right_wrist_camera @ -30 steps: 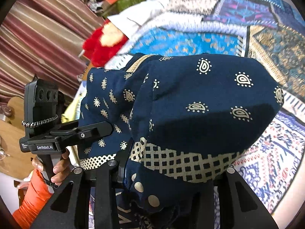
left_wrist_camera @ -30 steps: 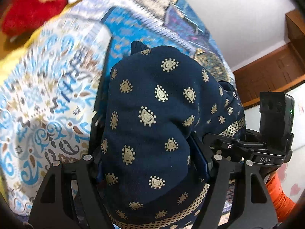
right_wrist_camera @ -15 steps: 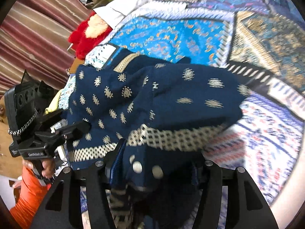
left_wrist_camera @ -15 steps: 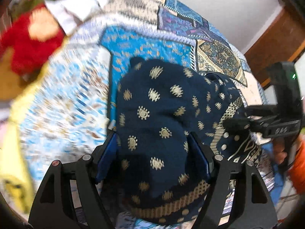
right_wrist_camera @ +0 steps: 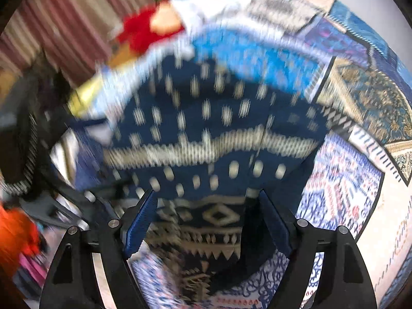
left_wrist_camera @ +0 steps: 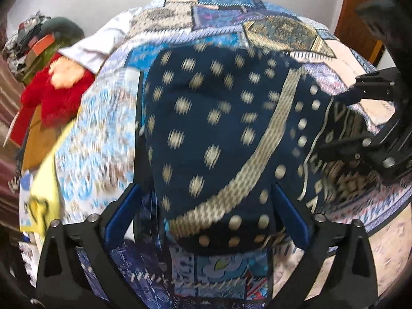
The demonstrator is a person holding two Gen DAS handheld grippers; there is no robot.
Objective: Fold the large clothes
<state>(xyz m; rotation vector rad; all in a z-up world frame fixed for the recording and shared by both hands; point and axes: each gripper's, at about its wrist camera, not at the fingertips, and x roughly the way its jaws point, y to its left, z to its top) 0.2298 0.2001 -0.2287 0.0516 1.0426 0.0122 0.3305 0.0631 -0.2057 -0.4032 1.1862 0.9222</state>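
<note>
A navy garment with gold paisley dots and a gold checked border (left_wrist_camera: 211, 128) lies spread on the patchwork bedspread (left_wrist_camera: 97, 139); it also shows in the right wrist view (right_wrist_camera: 206, 128). My left gripper (left_wrist_camera: 206, 216) is open, its blue pads wide apart at the garment's near edge with cloth lying between them. My right gripper (right_wrist_camera: 208, 221) is open too, its pads on either side of the patterned hem. The right gripper's body shows at the right edge of the left wrist view (left_wrist_camera: 376, 128). Both views are motion-blurred.
A red plush toy (left_wrist_camera: 56, 92) and a white cloth (left_wrist_camera: 97, 49) lie at the far left of the bed. A wooden door (left_wrist_camera: 360, 25) stands at the right. Striped curtains (right_wrist_camera: 59, 25) hang on the left in the right wrist view.
Both grippers opened and let go of the bunched garment. It dropped from a raised fold onto the bed and now lies flatter. Both cameras tilted toward the bedspread.
</note>
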